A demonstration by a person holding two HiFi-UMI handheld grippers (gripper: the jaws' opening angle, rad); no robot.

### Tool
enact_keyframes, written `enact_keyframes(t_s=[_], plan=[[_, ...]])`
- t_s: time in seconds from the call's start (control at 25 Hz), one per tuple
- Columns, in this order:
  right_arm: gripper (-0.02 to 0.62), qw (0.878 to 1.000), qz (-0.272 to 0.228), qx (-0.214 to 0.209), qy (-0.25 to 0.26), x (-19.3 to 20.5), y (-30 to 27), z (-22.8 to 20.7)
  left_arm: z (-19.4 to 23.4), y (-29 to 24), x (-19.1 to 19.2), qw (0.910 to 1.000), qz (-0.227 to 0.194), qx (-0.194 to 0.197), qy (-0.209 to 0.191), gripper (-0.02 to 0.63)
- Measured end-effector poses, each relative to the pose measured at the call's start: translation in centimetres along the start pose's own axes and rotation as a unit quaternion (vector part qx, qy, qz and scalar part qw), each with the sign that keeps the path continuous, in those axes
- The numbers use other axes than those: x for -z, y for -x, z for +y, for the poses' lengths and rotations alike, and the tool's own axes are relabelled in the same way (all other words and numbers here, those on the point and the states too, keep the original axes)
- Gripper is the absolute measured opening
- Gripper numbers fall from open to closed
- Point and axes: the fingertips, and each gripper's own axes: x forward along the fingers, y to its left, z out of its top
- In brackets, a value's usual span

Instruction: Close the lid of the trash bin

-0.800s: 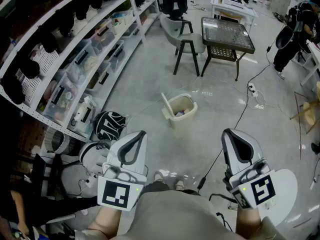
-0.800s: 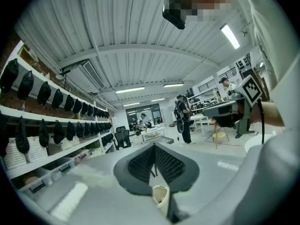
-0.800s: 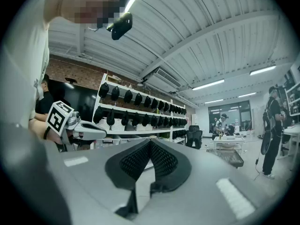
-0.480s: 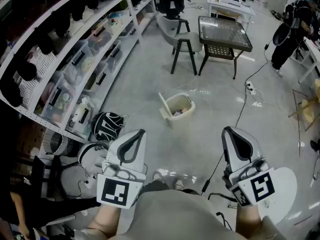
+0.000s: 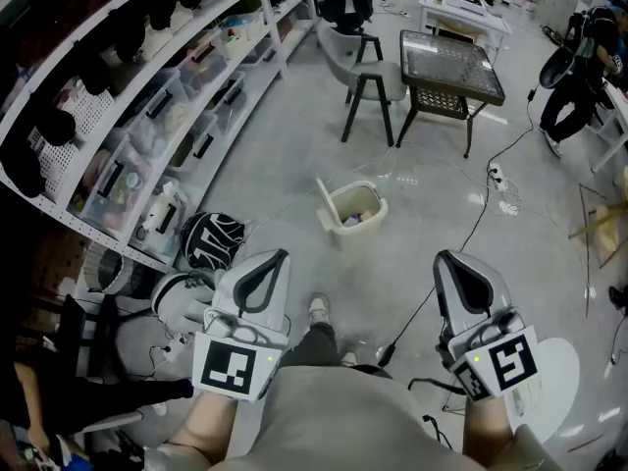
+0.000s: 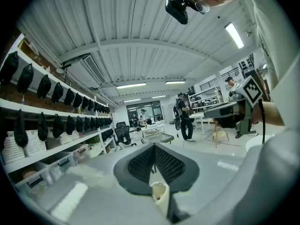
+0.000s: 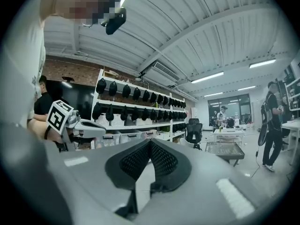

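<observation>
A cream trash bin (image 5: 355,210) stands on the grey floor ahead of me, with its lid (image 5: 327,202) tipped up on the left side and some rubbish inside. In the left gripper view the trash bin (image 6: 159,194) shows small, low between the jaws. My left gripper (image 5: 277,257) and right gripper (image 5: 447,258) are held side by side close to my body, well short of the bin. The jaw tips meet on the left gripper (image 6: 153,145) and on the right gripper (image 7: 150,140), and neither holds anything.
Long white shelves (image 5: 147,116) with boxes run along the left. A grey chair (image 5: 371,75) and a glass-top table (image 5: 449,65) stand beyond the bin. A black cable (image 5: 473,234) and a power strip (image 5: 497,175) lie to the right. A black-and-white bag (image 5: 211,245) sits at the shelf foot.
The view has shifted slightly and a shoe now shows on the floor between the grippers. Both grippers stay shut in the same pose.
</observation>
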Motion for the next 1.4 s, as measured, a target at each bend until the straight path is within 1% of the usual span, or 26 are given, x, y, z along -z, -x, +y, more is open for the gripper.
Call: enact_keyframes(t_s=[0.24,0.52,0.68,0.92,1.0,1.08,1.12,1.32,1.4], plan=[[0.003,1.000,0.009,-0.008,0.000,1.1,-3.0,-0.4,2.1,-1.9,1.9,0.9999,0.008,-0.008,0.009,0.003],[0.003,0.999,0.041,-0.001,-0.003,2.7,-8.1,-2.2,5.3,-6.0,3.0,0.9996,0.014,-0.002,0.023,0.002],[0.003,0.998,0.056,-0.007,-0.005,3.1,-12.0,-3.1,7.3,-9.3,3.4,0.9994,0.015,0.011,0.030,0.003],[0.003,0.996,0.083,-0.004,-0.014,4.0,-19.7,-4.6,12.4,-14.8,5.2,0.9983,0.033,0.022,0.043,0.002],[0.003,0.996,0.093,-0.001,-0.015,4.4,-22.3,-5.2,14.4,-16.8,5.9,0.9981,0.040,0.026,0.039,0.003],[0.003,0.995,0.103,0.002,-0.017,4.9,-24.9,-5.8,16.2,-18.8,6.9,0.9982,0.046,0.032,0.023,0.003],[0.003,0.994,0.108,0.003,-0.017,5.2,-26.2,-6.1,16.9,-19.8,7.4,0.9979,0.050,0.036,0.021,0.002],[0.003,0.990,0.136,0.011,-0.016,7.2,-31.8,-7.8,19.5,-24.2,9.6,0.9946,0.070,0.066,0.038,0.003],[0.003,0.989,0.147,0.018,-0.021,8.3,-33.4,-8.4,20.2,-25.7,10.5,0.9935,0.077,0.080,0.026,0.003]])
